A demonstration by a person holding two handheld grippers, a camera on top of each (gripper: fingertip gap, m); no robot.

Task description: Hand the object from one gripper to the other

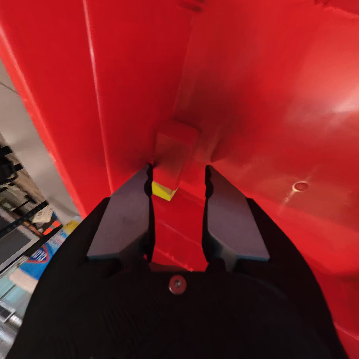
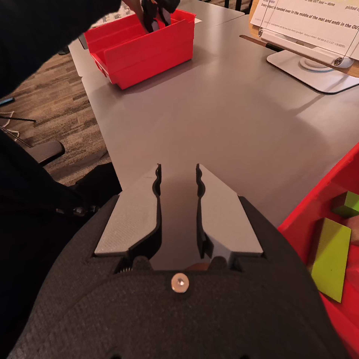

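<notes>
In the left wrist view my left gripper point(image 1: 178, 166) is open and reaches down into a red bin point(image 1: 272, 97). A block with a yellow end point(image 1: 163, 191) lies in the bin's corner, just ahead of the fingertips and close to the left finger point(image 1: 128, 204). Nothing is between the jaws. In the right wrist view my right gripper point(image 2: 178, 165) is open and empty, low over the grey table point(image 2: 233, 126). The same bin point(image 2: 139, 50) stands at the far left of the table, with the left gripper point(image 2: 155, 19) inside it.
A second red bin point(image 2: 330, 174) sits at the right edge, holding green blocks point(image 2: 330, 258). A stand with a printed sheet point(image 2: 310, 23) on a white base point(image 2: 291, 71) is at the back right. The table's left edge drops to carpet point(image 2: 58, 87). My right fingertips sit around 60 cm from my left ones.
</notes>
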